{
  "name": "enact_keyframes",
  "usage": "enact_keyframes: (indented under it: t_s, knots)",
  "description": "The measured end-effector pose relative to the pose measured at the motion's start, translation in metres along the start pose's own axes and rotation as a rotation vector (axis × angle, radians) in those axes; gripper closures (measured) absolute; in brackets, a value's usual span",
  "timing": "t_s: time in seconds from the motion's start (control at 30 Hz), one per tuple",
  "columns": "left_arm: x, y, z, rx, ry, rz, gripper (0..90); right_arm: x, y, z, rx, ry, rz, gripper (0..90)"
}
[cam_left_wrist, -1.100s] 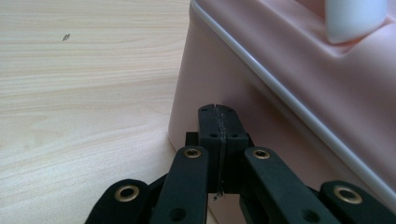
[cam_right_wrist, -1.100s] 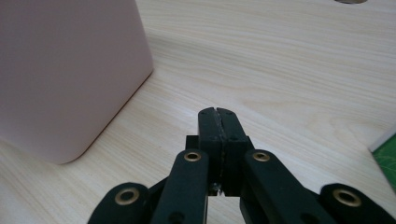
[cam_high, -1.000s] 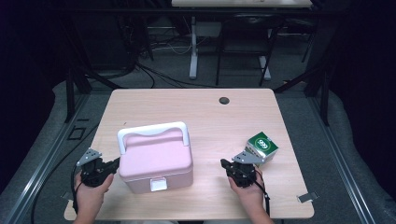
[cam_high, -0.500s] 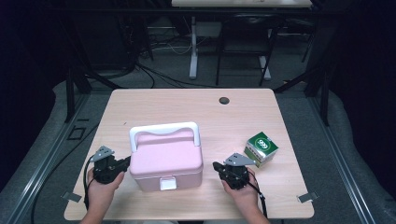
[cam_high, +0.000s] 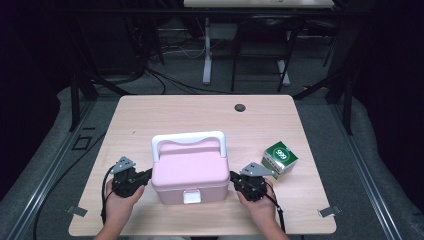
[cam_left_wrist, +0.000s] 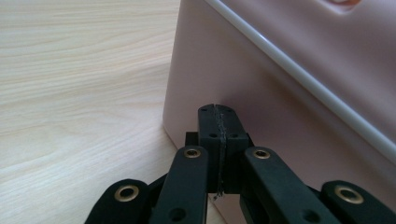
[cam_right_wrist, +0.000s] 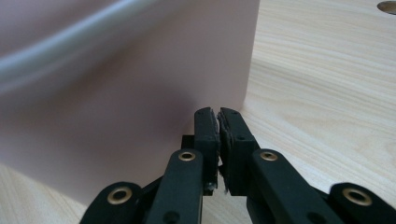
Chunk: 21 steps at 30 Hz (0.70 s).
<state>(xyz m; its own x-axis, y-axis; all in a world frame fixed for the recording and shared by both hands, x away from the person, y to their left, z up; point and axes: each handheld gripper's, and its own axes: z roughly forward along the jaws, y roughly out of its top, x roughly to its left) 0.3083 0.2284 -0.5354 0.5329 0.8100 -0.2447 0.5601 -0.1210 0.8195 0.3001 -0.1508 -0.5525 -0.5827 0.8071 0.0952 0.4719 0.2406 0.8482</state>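
Table of pale wood carries three things: one pink lidded box with a white handle and a white front latch, one small green and white carton, and one dark round grommet near the far edge. The pink lidded box sits toward the near edge, about midway across, and the carton stands just beside it on the person's right, apart from it. Two grippers flank the box, each held in a hand that comes in from the near edge. The left gripper has its jaws pressed together with nothing between them, and its tip sits against the box's left wall, low and near the bottom corner, as the left gripper view shows. The right gripper has its jaws drawn together with only a hairline seam between them, also holding nothing; in the right gripper view its tip meets the box's right wall close to the lower corner.
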Motion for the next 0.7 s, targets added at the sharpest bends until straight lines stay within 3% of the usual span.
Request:
enact_keyframes:
  t_s: [0.47, 0.7]
  knots:
    - [-0.015, 0.003, 0.015, 0.026, -0.023, 0.005, 90.0, -0.006, -0.001, -0.020, 0.018, -0.037, 0.035, 90.0]
    - [-0.022, 0.003, 0.019, 0.036, -0.027, 0.007, 90.0, -0.012, -0.004, -0.028, 0.029, -0.011, 0.058, 90.0]
